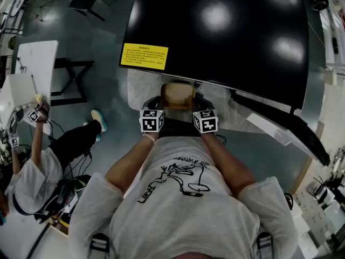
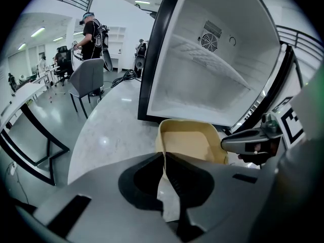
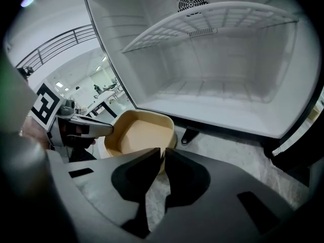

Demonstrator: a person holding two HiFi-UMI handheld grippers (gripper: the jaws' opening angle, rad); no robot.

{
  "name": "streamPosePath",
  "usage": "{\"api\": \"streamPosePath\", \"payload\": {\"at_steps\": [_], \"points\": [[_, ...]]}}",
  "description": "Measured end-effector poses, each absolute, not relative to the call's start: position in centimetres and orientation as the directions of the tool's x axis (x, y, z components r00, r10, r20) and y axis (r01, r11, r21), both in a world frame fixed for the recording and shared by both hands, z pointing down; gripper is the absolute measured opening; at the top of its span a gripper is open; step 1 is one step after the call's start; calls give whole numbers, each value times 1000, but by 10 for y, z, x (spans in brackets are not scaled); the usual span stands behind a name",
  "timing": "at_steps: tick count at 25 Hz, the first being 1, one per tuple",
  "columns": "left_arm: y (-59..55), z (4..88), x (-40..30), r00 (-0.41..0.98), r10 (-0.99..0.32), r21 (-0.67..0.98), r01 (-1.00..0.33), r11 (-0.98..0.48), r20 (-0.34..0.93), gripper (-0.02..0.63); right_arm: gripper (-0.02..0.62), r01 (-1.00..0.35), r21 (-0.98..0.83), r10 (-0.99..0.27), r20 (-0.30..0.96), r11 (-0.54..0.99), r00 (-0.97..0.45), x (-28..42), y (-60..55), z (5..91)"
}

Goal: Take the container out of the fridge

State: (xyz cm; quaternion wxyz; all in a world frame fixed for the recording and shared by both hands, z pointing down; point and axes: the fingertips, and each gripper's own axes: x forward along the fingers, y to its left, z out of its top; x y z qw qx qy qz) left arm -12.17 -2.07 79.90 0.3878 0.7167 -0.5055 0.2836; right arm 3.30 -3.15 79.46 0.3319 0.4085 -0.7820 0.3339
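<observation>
A tan open-topped container [image 1: 178, 95] hangs between both grippers, just in front of the open fridge [image 1: 226, 31] and above the marble table [image 1: 141, 85]. My left gripper [image 2: 163, 156] is shut on the container's [image 2: 190, 140] left rim. My right gripper [image 3: 163, 153] is shut on the right rim of the container [image 3: 136, 133]. The container looks empty. The fridge's white inside [image 3: 217, 80] is bare, with one wire shelf [image 3: 212, 22]. In the head view the left gripper [image 1: 156, 106] and the right gripper [image 1: 198, 106] flank the container, their marker cubes nearest me.
The fridge door [image 1: 285, 128] stands open to the right. A yellow label [image 1: 144, 56] sits on the fridge top. Another person [image 1: 32, 166] is at the left by a white table [image 1: 35, 63]. A grey chair [image 2: 86, 80] and a standing person [image 2: 93, 29] are beyond the marble table.
</observation>
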Motion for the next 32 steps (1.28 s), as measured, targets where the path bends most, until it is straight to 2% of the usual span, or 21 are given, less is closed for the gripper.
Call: {"api": "streamPosePath", "payload": {"at_steps": [32], "points": [[-23,822,-128,323,-469,249,-945,-213,822,29,44,-867,-264,-382,816,423,-435,30,-34,813]]}}
